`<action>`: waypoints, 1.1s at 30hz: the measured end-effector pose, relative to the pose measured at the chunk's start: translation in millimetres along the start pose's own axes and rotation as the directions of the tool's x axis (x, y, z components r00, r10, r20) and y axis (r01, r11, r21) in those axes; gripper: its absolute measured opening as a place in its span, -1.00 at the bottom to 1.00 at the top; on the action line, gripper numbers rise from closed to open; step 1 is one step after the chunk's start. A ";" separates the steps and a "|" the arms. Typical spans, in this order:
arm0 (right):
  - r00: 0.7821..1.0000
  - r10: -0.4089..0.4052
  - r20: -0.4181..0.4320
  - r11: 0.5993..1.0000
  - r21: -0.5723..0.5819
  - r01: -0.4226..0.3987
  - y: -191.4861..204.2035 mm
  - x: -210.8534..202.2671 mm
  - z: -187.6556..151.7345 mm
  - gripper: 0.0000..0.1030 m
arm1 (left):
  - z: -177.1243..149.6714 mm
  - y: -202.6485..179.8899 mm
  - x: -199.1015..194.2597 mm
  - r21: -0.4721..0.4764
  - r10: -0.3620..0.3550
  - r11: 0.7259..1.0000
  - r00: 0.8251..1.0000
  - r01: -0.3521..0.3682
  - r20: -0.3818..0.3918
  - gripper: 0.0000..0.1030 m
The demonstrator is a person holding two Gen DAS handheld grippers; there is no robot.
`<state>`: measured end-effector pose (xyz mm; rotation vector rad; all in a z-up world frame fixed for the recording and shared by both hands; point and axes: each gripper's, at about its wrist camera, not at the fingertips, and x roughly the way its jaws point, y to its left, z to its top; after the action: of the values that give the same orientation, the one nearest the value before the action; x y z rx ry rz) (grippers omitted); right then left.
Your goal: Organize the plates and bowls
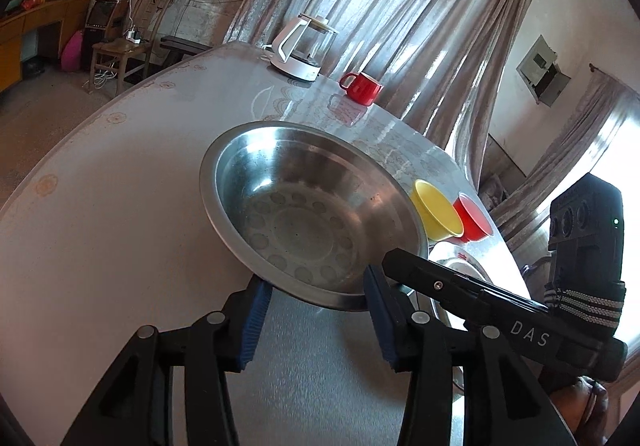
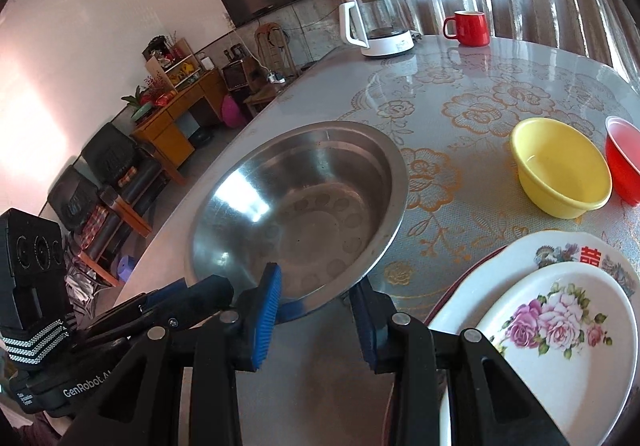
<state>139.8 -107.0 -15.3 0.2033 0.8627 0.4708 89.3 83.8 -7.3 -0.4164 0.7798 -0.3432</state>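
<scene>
Steel basin [image 2: 296,202] between tool [image 2: 316,310] pads (floral plates [image 2: 560,346] beside)

Two wrist cameras, close over the table [image 1: 100,206]
Both look obliquely down along their fingers, sharing the steel basin [image 1: 304,214] [image 2: 304,214].

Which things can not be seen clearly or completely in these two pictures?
- Near rim of the steel basin: right wrist view, covered by the blue pads of the right gripper; a grip cannot be confirmed.
- Red plastic bowl: cut off by the right edge.
- White flowered plates: partly hidden by the gripper and the lower edge.
- Left wrist view: the plates are almost fully behind the other gripper's black body.
</scene>
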 end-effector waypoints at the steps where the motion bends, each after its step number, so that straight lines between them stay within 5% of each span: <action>1: 1.000 0.011 -0.001 1.000 -0.004 -0.011 4.1 -1.7 -3.0 -0.34 | -3.1 1.3 -3.7 -0.002 -0.001 1.000 1.000 0.001 -0.003 -0.04; 18: 0.994 0.081 -0.068 0.997 0.014 -0.080 15.1 2.0 -38.5 -0.35 | -32.4 15.7 -28.9 0.029 0.049 0.998 0.999 -0.049 -0.011 0.04; 25: 0.994 0.095 -0.055 0.995 0.017 -0.094 12.2 -2.3 -42.3 -0.27 | -28.8 18.2 -47.4 0.040 0.172 0.984 0.984 -0.174 0.049 0.21; 33: 0.996 0.085 0.010 0.996 -0.005 -0.085 6.6 -30.6 -53.7 -0.19 | -23.7 10.7 -57.4 0.066 0.226 0.971 0.971 -0.232 0.080 0.43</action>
<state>79.4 -116.6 -26.4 0.2384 0.8448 0.5506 35.4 113.1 6.9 -0.2633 0.7341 -0.1397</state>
